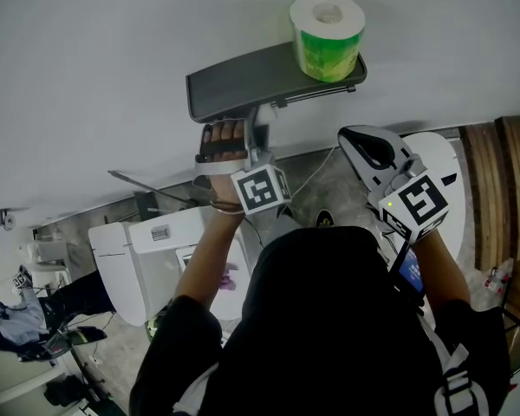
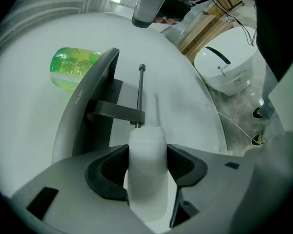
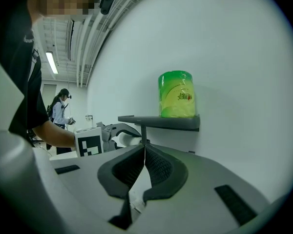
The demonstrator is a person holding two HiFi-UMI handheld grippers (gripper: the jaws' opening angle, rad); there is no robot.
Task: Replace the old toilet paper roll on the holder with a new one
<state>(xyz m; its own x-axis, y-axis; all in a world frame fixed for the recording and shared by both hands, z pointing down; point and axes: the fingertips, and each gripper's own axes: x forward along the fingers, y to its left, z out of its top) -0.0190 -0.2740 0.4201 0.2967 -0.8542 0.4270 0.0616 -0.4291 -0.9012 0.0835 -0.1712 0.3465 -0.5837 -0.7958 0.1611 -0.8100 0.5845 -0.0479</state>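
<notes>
A dark wall holder with a flat shelf (image 1: 260,78) carries a new roll in green wrap (image 1: 328,26) at its right end. My left gripper (image 1: 253,133) is just under the shelf, shut on the small white old roll (image 2: 146,174), both pads against its sides. In the left gripper view the bare rod (image 2: 140,94) runs away from the roll, past the bracket (image 2: 115,112), and the green roll (image 2: 73,68) shows beyond the shelf. My right gripper (image 1: 364,146) hangs shut and empty to the right, apart from the holder; in its own view the jaws (image 3: 144,165) meet, below the green roll (image 3: 177,94).
A plain white wall (image 1: 87,85) is behind the holder. A white toilet (image 1: 160,250) stands below left, and another white toilet lid (image 1: 442,167) at right, with wooden planks (image 1: 498,189) beside it. A person (image 3: 61,112) stands far off in the right gripper view.
</notes>
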